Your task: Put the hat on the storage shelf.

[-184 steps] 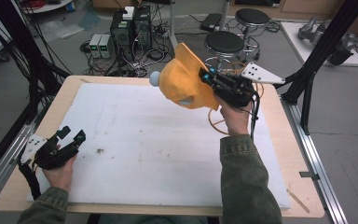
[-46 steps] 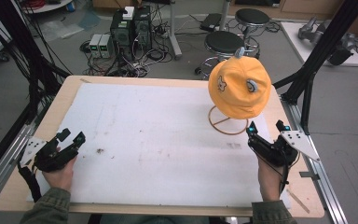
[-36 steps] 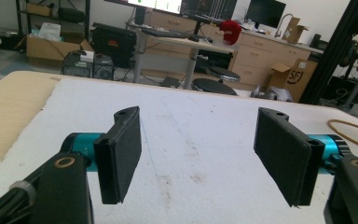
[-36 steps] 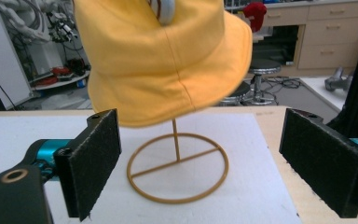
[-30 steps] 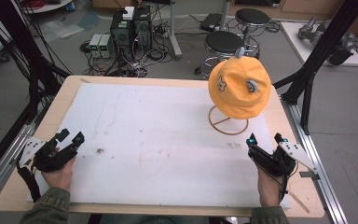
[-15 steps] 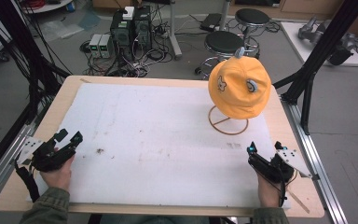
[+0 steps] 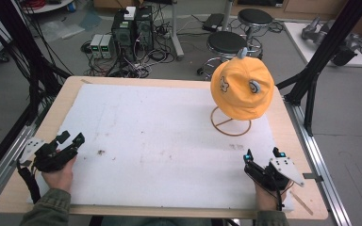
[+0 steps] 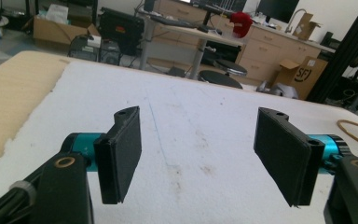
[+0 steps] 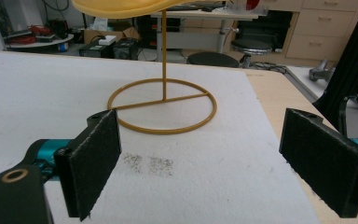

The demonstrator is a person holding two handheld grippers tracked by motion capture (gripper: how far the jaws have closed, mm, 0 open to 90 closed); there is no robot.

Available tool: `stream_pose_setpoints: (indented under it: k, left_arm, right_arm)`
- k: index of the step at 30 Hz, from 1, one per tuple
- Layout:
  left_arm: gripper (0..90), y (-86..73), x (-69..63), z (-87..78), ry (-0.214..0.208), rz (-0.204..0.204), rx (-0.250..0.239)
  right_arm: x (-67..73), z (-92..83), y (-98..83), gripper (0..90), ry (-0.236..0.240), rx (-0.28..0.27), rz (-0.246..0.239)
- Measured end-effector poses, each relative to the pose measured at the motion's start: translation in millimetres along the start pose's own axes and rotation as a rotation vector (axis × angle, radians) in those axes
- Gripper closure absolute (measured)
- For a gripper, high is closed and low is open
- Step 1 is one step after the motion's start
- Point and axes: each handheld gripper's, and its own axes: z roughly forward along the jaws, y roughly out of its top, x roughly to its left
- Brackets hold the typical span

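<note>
Sitting on its wire stand at the table's far right, the yellow hat is looking soft, light; pinch the brim. Left gripper and right gripper are resting apart-jawed, empty.

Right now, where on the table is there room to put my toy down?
The big white mat is bare between the left tongs and the right tongs, apart from small dark smudges. It gets crowded at the far right corner, where the yellow hat sits on its wire stand.
</note>
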Motion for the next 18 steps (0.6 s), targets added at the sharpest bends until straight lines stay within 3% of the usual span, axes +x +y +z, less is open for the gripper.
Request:
stream_pose_setpoints:
  k: [8, 18]
  left_arm:
    - [32.3, -0.8, -0.4, 1.2, 0.003, -0.003, 0.012]
    - [32.3, -1.1, -1.0, 1.5, 0.002, -0.008, 0.016]
  right_arm:
    - [0.8, -4.0, -0.3, 11.5, -0.008, -0.02, 0.014]
    - [3.3, -2.3, -1.8, 11.6, -0.002, -0.018, -0.006]
